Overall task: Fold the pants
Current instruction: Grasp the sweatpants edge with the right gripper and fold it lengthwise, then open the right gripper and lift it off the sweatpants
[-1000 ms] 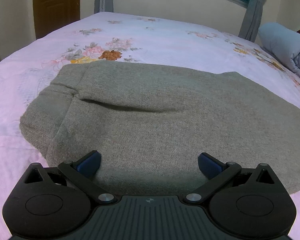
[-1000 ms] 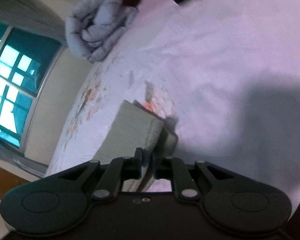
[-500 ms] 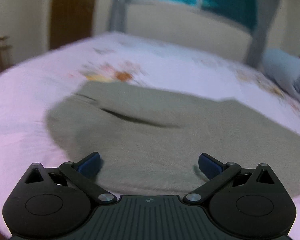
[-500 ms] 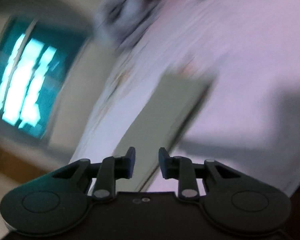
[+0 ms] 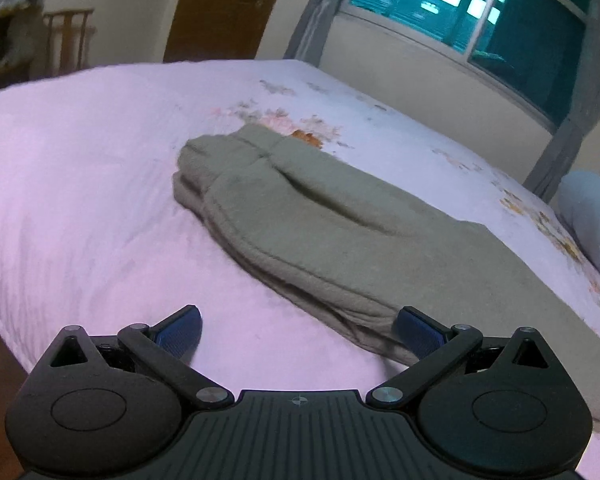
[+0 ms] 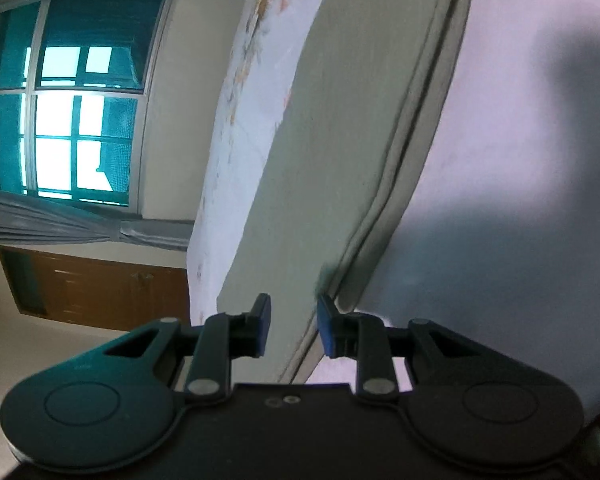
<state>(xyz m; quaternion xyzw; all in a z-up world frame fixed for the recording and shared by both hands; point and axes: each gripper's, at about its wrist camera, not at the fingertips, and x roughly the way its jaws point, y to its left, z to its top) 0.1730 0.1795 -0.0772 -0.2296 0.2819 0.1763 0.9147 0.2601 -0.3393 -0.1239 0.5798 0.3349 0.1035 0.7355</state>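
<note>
The grey-green pants (image 5: 340, 224) lie folded lengthwise in a long strip on the pink bed sheet (image 5: 80, 184), waistband end at the far left. My left gripper (image 5: 298, 334) is wide open and empty, hovering just off the near edge of the pants. In the right wrist view, rolled sideways, the pants (image 6: 340, 128) run away from me. My right gripper (image 6: 293, 330) is partly open, its jaws on either side of the layered edge of the pants without closing on it.
The bed sheet (image 6: 520, 140) has a floral print toward the far side. A rolled blue-grey quilt (image 5: 592, 216) lies at the bed's right end. A window (image 5: 472, 12) with grey curtains, a brown door (image 5: 220, 8) and a wooden chair (image 5: 68, 40) stand behind.
The right gripper has let go of the pants' end and opened, swinging along their edge. The left gripper has pulled back and left, off the pants, staying open.
</note>
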